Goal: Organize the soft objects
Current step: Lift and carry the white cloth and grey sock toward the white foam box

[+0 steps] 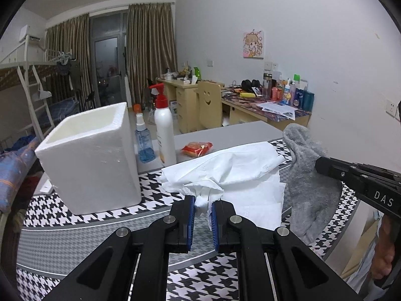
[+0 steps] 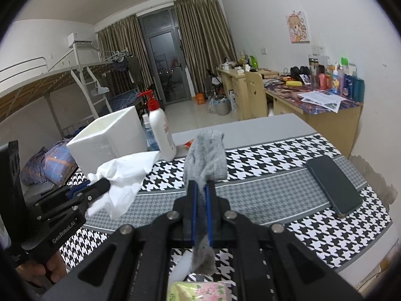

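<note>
Left tool (image 1: 203, 207) pinches tissue (image 1: 233, 173); right tool (image 2: 200, 193) clamps grey sock (image 2: 205, 155), hiding its middle.

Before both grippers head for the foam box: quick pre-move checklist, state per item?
1. Left gripper shut on the white tissue: ok, wad pinched between the blue pads.
2. Right gripper shut on the grey sock: ok, sock runs through the jaws, one end standing above, the other hanging below.
3. Foam box upright, top open: ok.
4. Box empty: cannot tell, bottom not visible.
5. Path to the box: not ok for the right gripper, the tissue and left gripper sit between it and the box.
6. Spray bottles close behind the box: ok, standing, but tight beside its far corner.
</note>
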`<state>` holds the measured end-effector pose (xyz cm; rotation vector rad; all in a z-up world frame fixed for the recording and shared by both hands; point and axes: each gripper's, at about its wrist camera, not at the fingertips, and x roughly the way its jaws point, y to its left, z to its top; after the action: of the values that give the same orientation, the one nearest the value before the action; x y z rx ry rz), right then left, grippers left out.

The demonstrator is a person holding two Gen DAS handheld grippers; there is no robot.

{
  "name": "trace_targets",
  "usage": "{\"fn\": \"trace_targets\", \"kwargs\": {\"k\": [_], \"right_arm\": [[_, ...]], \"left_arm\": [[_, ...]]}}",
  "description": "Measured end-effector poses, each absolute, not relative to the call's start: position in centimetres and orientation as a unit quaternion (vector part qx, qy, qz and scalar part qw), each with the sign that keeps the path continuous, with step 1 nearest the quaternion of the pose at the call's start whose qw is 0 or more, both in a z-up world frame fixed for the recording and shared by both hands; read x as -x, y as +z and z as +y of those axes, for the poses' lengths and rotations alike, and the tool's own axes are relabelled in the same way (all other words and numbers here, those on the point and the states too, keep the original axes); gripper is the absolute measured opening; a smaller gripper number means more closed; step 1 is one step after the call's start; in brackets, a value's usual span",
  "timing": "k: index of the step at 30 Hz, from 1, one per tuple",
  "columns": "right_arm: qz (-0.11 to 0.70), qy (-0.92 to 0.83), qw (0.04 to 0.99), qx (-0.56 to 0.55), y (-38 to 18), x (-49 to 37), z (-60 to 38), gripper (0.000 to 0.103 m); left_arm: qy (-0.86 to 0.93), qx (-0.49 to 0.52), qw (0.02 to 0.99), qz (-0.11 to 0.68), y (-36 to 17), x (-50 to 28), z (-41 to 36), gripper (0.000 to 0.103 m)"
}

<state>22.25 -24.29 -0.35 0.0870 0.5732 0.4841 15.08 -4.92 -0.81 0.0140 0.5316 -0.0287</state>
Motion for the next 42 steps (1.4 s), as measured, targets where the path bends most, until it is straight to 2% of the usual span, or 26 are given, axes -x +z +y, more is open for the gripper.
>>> {"fn": "trace_targets", "kwargs": {"k": [42], "right_arm": [[0.222, 0.252, 0.942, -0.005, 5.0, -22.2, -18.2, 0.009]], "left_arm": [[0.004, -0.010, 0.976, 0.216, 4.9, -16.0, 0.4, 0.012]]}}
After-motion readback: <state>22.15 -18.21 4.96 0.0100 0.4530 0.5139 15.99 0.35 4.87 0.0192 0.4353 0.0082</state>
